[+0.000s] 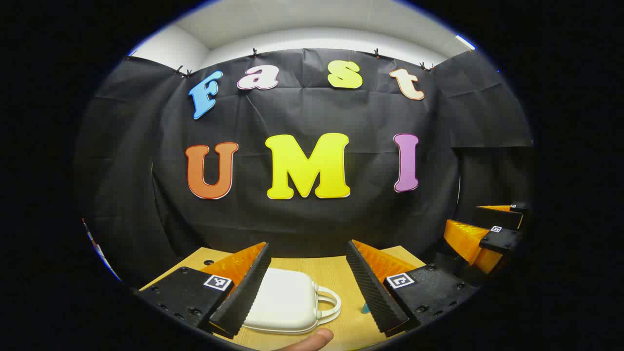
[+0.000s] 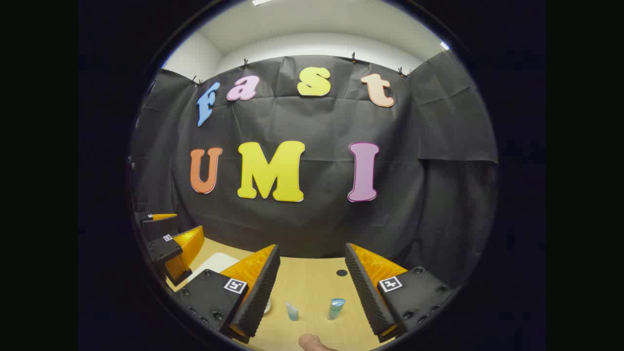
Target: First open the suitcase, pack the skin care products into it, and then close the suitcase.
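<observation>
White suitcase (image 1: pixel 287 302) is lying flat and shut on the light wood table (image 1: pixel 336 268), handle pointing to the right in the left gripper view. It sits right between and just past the left gripper (image 1: pixel 308 287), whose fingers are spread wide with nothing in them. A fingertip (image 1: pixel 317 337) pokes in at the bottom edge of that view. Off to the right in the same view you can see the right gripper (image 1: pixel 480 229) hanging in the air.

Over in the right gripper view, the right gripper (image 2: pixel 312 287) is also wide apart and holding nothing. Between its fingers, two little skin care tubes stand on the table: a pale blue tube (image 2: pixel 292 311) on the left, and a teal tube (image 2: pixel 336 308) near it on the right, apart from each other. A corner of the suitcase (image 2: pixel 214 263) peeks out at the left, with the left gripper (image 2: pixel 168 241) hovering above it. There's a small dark hole (image 2: pixel 341 273) in the tabletop further back.
</observation>
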`<state>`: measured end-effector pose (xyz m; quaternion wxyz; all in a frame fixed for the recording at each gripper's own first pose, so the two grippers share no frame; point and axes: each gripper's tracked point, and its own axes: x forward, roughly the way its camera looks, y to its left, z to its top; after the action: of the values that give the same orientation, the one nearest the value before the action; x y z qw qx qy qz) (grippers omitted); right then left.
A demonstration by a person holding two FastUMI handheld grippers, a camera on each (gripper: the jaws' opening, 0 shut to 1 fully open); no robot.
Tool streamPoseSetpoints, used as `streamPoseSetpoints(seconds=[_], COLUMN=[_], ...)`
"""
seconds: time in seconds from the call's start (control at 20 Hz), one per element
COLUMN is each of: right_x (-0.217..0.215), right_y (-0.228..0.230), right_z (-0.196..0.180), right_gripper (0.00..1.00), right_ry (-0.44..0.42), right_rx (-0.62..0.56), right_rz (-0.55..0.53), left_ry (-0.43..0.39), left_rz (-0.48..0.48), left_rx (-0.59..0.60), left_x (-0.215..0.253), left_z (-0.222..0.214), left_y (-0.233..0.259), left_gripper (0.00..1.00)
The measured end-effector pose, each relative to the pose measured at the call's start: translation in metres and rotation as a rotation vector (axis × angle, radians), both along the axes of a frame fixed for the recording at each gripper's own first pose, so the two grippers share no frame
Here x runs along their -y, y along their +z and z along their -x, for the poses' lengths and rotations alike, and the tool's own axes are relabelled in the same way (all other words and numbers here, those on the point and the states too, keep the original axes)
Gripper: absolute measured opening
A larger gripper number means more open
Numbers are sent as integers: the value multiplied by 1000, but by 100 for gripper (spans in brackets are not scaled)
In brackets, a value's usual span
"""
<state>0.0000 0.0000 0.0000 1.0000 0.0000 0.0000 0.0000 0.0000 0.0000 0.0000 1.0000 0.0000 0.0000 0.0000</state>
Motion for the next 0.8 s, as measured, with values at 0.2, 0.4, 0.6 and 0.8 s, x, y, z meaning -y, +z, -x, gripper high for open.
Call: streamPoseSetpoints(seconds=[0.2, 0.4, 0.6, 0.8], right_x=[-5, -9, -7, -6], right_y=[2, -4, -4, -6], right_z=[0, -1, -1, -3], right_gripper=[79, 80, 80, 80], right_ry=[23, 35, 38, 42], right_rx=[33, 17, 14, 3], right_rz=[11, 23, 34, 43], left_ry=[-8, -13, -39, -50], left_rz=[11, 6, 8, 10], left_rx=[1, 4, 4, -5], left_x=[4, 6, 12, 20], left_z=[-1, 0, -1, -3], left_y=[0, 2, 2, -1], left_gripper=[99, 99, 99, 99])
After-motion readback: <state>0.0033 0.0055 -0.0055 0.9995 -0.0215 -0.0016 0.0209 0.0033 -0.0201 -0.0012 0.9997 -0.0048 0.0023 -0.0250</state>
